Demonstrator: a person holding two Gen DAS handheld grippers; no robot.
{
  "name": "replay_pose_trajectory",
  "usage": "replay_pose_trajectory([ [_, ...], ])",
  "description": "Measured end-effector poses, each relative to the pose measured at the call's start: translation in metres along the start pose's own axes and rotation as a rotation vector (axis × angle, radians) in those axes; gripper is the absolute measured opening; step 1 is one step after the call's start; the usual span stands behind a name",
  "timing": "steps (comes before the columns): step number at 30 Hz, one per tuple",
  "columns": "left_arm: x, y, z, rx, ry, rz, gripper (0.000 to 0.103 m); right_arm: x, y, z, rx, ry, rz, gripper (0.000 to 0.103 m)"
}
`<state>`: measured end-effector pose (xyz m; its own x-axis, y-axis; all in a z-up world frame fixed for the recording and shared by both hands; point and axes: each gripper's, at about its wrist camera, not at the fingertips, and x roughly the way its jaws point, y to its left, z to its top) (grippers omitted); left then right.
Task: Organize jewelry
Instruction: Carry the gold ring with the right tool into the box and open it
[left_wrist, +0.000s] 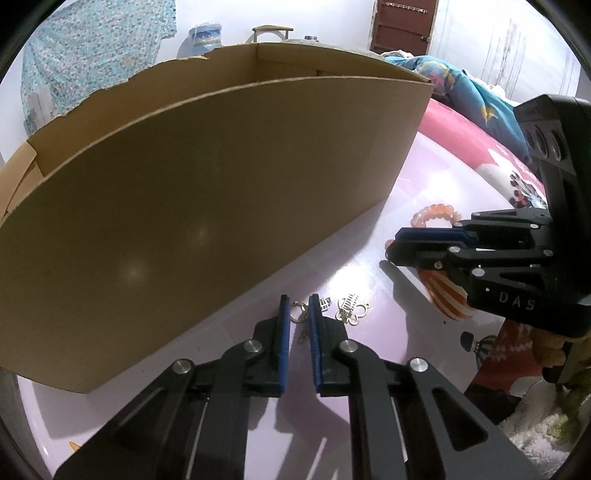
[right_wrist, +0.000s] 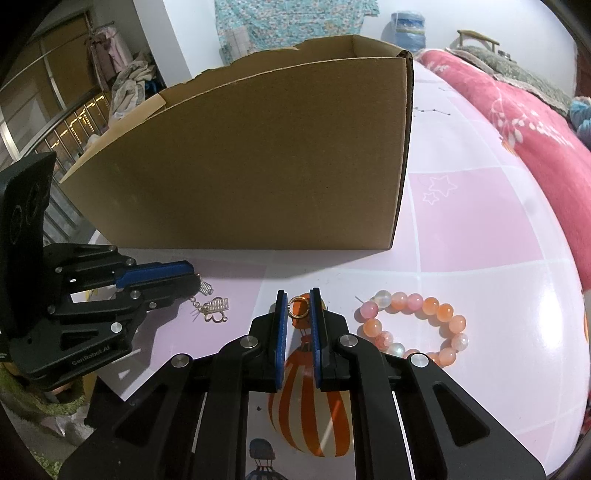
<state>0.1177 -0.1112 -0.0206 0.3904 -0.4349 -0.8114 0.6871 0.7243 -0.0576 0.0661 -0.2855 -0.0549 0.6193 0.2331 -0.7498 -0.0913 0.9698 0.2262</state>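
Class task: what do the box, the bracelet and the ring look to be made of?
Box: brown cardboard, matt, with a torn top edge. Bracelet: glossy, translucent pink-orange beads, glass or stone, can't tell which. Ring: shiny gold-coloured metal, probably plated.

Pink mat (right_wrist: 476, 229); box (right_wrist: 258, 155); bracelet (right_wrist: 417, 325)

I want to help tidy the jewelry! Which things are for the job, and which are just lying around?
For the job: ring, bead bracelet, earrings, cardboard box.
Just lying about: water jug, hanging clothes, pink blanket.
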Motion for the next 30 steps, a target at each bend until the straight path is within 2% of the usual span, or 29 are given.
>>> replay_pose_trajectory([
  [5,-0.007,0.004,0.000,-0.011,-0.012,0.003,0.009,-0.002,0.001,0.001,0.002,-0.001,0.002,0.010],
  [15,-0.043,0.005,0.002,-0.022,-0.078,0.000,0.009,-0.019,0.004,0.007,-0.009,-0.045,-0.004,0.010],
  [25,-0.096,0.009,0.018,-0.043,-0.207,-0.045,0.009,-0.053,0.024,0.026,-0.032,-0.148,0.007,0.010],
  [30,-0.126,0.009,0.028,-0.019,-0.285,-0.008,0.009,-0.070,0.036,0.047,-0.056,-0.224,0.044,0.010],
])
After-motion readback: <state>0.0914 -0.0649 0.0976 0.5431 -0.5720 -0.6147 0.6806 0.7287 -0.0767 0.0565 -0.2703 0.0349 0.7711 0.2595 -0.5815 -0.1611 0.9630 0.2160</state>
